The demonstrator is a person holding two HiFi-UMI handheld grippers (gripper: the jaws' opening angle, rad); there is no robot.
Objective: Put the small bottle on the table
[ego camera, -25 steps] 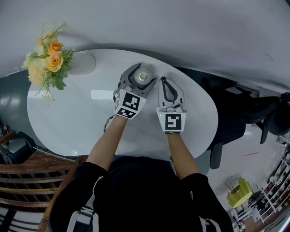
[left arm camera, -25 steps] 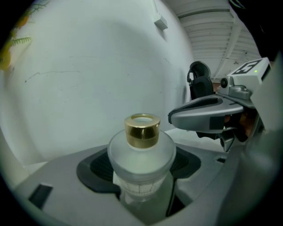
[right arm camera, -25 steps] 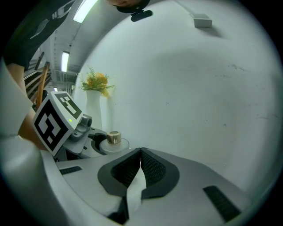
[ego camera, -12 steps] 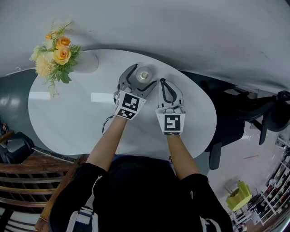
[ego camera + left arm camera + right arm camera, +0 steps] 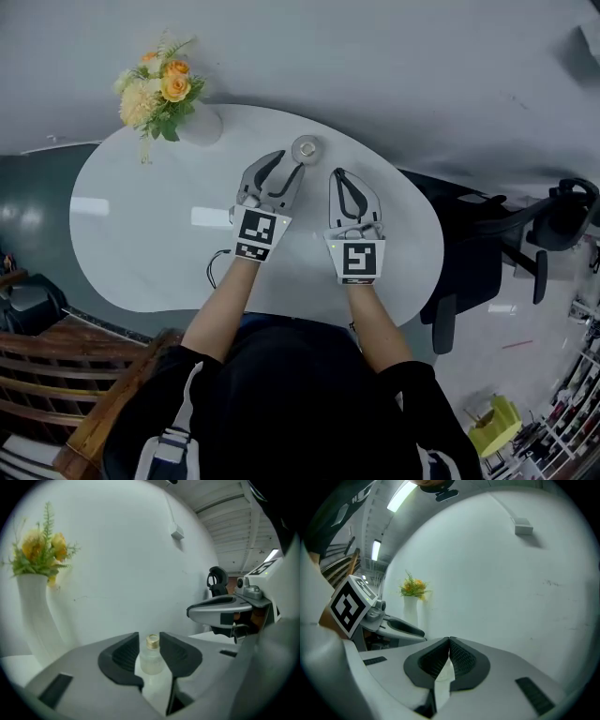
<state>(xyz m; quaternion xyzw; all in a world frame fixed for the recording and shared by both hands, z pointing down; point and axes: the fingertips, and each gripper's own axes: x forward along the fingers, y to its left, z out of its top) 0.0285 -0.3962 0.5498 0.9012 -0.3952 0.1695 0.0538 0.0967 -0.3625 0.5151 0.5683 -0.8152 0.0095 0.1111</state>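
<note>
Set upright on the far side of the white table (image 5: 141,244), the small bottle (image 5: 304,148) stands just beyond the left gripper (image 5: 286,164), whose empty jaws are closing, while the right gripper (image 5: 337,176) rests shut; only a retreat seemingly remains.

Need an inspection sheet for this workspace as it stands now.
Surface: white glossy oval table, reflective.
Job's things: small clear bottle with gold cap, upright on the table.
Clutter: white vase of orange and yellow flowers, far left edge.
Grippers: left hand-held gripper jaws closing, nothing between them, bottle just past the tips; right hand-held gripper shut, empty.
Cables: thin black cable by the left wrist.
Surroundings: black office chairs on the right, wooden chair lower left.
</note>
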